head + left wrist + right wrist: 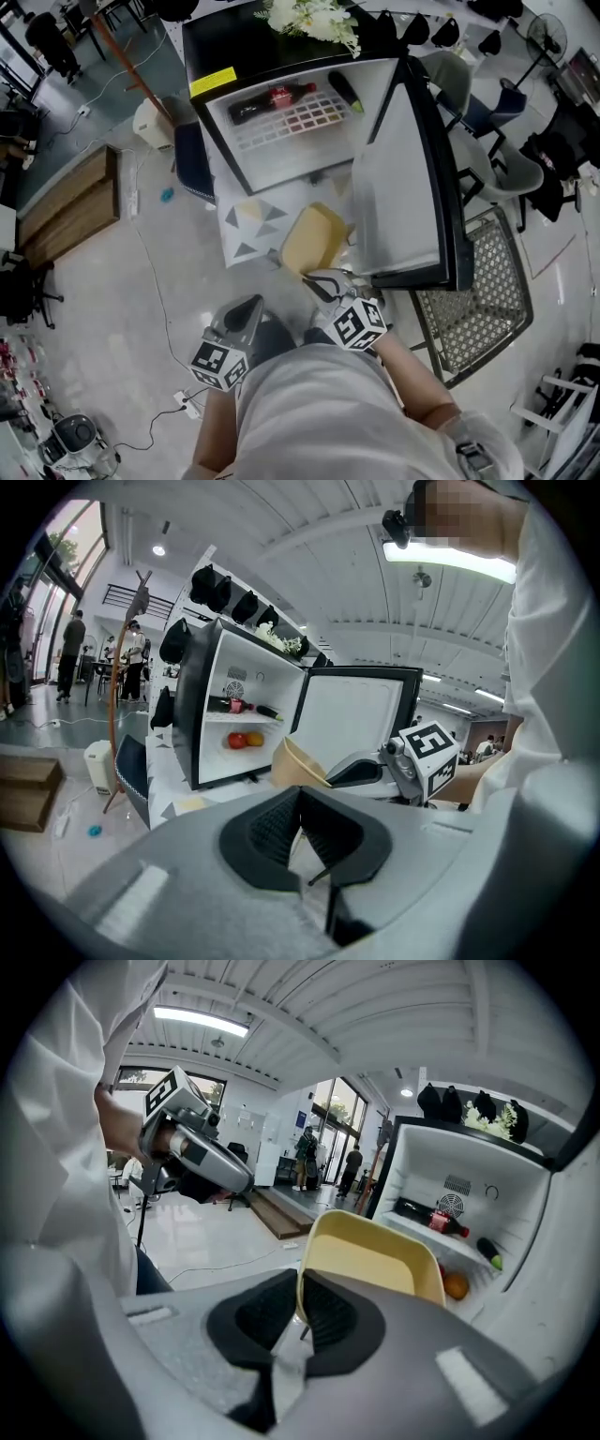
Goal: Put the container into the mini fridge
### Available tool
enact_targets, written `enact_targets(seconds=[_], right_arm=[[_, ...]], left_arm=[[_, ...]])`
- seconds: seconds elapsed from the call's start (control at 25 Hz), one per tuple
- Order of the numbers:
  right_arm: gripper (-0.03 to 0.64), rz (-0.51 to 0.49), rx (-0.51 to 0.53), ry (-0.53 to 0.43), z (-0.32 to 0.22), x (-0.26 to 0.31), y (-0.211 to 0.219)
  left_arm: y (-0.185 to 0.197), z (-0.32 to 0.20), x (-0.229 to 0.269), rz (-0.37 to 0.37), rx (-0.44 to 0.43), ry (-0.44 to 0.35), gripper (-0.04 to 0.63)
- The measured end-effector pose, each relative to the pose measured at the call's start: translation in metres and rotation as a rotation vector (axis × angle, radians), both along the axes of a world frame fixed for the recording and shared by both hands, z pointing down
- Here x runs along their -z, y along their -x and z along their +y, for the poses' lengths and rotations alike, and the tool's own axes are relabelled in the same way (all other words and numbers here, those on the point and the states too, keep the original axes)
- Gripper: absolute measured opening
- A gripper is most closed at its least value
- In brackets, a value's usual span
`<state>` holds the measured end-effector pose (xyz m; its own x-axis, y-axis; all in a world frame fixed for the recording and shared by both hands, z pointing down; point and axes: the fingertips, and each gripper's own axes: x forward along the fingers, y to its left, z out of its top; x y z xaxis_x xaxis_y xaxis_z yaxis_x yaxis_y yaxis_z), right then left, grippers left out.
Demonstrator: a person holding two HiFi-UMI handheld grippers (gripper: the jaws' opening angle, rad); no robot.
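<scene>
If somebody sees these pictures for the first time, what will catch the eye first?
The yellow container, clamped by its rim in the right gripper, is held in front of the mini fridge. The fridge door stands wide open, with a dark bottle lying inside. On top of the fridge sit white flowers.

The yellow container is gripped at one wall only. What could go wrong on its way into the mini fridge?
The right gripper pinches only one thin wall of the container, so it may tilt or slip out. The open door stands close beside its path; a corner could bump it. The bottle and fruit inside the mini fridge could be knocked.
</scene>
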<state>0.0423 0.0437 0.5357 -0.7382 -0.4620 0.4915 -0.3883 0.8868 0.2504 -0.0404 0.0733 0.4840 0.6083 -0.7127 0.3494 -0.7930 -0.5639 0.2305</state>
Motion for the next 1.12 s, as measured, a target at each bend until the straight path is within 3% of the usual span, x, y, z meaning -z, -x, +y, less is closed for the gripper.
enact_targets(seconds=[0.52,0.8,1.12], right_arm=[[0.023,0.059,-0.064,0.033,-0.091,-0.02,0.024],[0.024,0.154,-0.138,0.038,-0.146,-0.044,0.043],[0.025,0.201,-0.212,0.042,-0.206,-0.073,0.071]], left_arm=[[0.027,-0.094,0.002,0.013,-0.065,0.002,0.009],[0.049,-0.139,-0.002,-0.005,-0.202,0.009,0.009],[0.095,-0.174,-0.003,-0.006,-0.29,0.01,0.009]])
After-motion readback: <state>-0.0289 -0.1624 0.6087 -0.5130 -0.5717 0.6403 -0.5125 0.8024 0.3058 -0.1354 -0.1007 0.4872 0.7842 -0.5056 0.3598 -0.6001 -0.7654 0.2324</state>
